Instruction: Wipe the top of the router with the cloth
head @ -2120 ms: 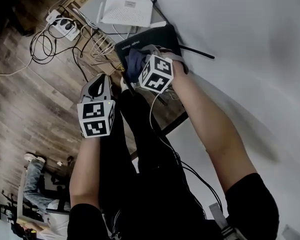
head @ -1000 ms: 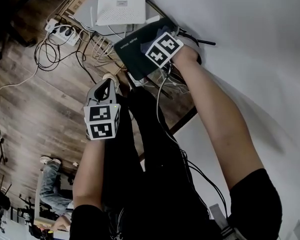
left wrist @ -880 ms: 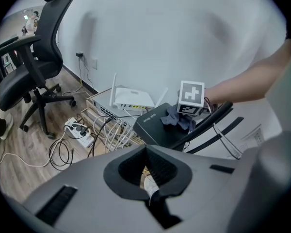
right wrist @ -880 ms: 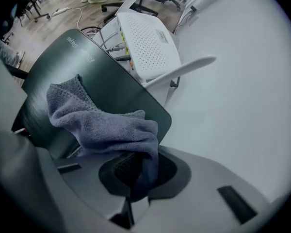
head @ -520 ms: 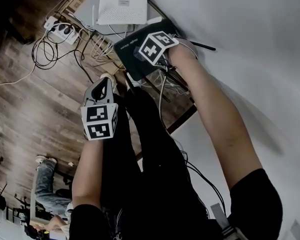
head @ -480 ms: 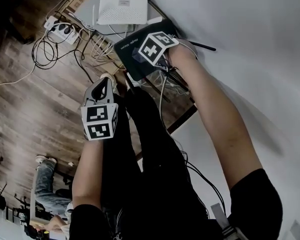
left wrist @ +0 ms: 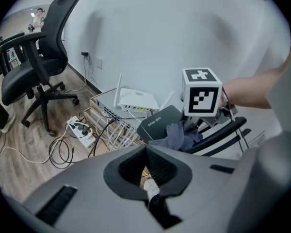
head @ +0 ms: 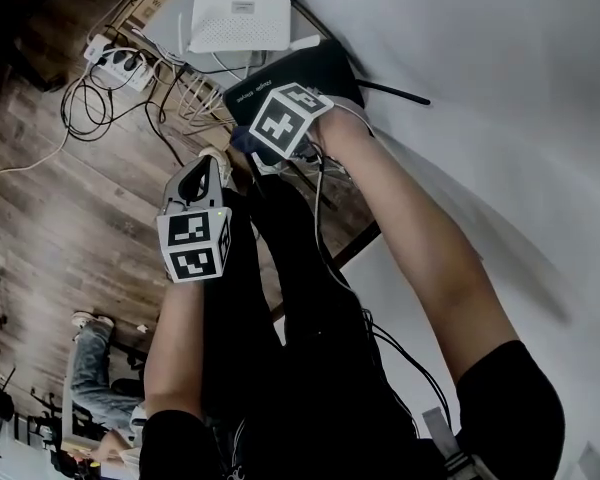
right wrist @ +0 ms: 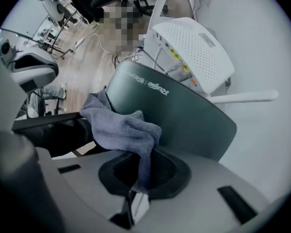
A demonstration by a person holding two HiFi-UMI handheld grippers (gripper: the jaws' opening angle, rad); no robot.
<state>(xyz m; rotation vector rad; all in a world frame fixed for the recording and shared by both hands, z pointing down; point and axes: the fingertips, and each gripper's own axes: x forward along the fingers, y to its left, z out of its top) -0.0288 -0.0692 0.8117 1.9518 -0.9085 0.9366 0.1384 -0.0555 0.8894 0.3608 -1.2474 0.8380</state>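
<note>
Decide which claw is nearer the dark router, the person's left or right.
Right. The right claw, shut on the cloth, is at the dark router's near edge; the left claw sits well short of it, nearer the person.

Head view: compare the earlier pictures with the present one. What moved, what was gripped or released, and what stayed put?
The right gripper, shut on the cloth throughout, swept from the dark router near edge across its top toward the wall, then came back to that edge. Nothing was taken or let go. The left gripper stayed idle below, shut and empty; both the dark router and the white router kept their places.
</note>
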